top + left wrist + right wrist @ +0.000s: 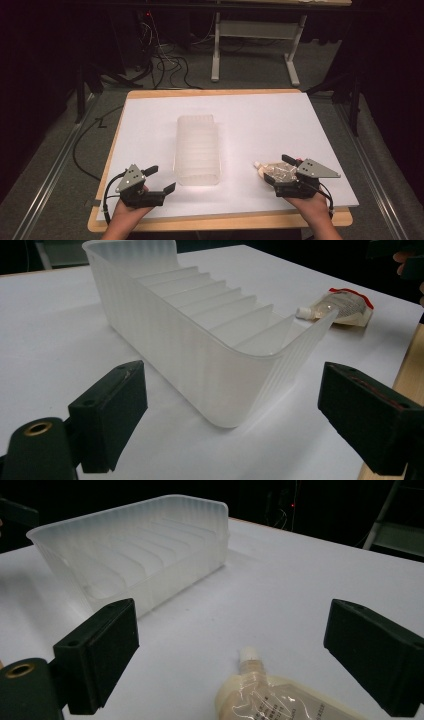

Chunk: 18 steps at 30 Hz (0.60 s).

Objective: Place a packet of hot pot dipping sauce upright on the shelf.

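Pouch (280,695) lies flat just ahead of the right gripper (230,650), between its spread jaws, spout pointing away toward the bin (135,555); left gripper (161,179) spread, well apart.

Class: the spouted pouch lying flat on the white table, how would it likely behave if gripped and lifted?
The pouch looks like soft clear film, so it would probably sag. Its glossy surface may be slippery. Lying flat, it seems unlikely to roll; the small white spout looks like its stiffest part.
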Tool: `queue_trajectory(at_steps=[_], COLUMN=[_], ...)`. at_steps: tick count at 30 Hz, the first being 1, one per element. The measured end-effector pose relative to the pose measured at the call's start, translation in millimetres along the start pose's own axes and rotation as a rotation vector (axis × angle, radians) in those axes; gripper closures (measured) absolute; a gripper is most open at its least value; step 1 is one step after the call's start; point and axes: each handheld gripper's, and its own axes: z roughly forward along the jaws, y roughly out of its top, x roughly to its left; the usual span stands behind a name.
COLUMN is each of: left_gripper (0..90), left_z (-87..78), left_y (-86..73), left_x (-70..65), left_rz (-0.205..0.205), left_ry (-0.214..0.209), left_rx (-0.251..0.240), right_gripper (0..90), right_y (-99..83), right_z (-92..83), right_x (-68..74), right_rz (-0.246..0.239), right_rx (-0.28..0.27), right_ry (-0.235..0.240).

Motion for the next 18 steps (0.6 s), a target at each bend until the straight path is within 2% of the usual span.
queue_trajectory(at_steps=[8, 18], left_gripper=[13.0, 13.2], left_z=[1.3, 2.9], left_y=[-0.6, -0.7], left_x=[0.4, -0.3], left_rz=[0.014, 0.019], left_ry=[0.009, 0.007], left_rx=[0.008, 0.017], right_gripper=[9.6, 14.8], right_y=[-1.2, -4.2], right_z=[0.0, 1.1], right_x=[1.2, 1.8], right_rz=[0.002, -0.029], right_rx=[0.007, 0.022], right_ry=[-0.013, -0.033])
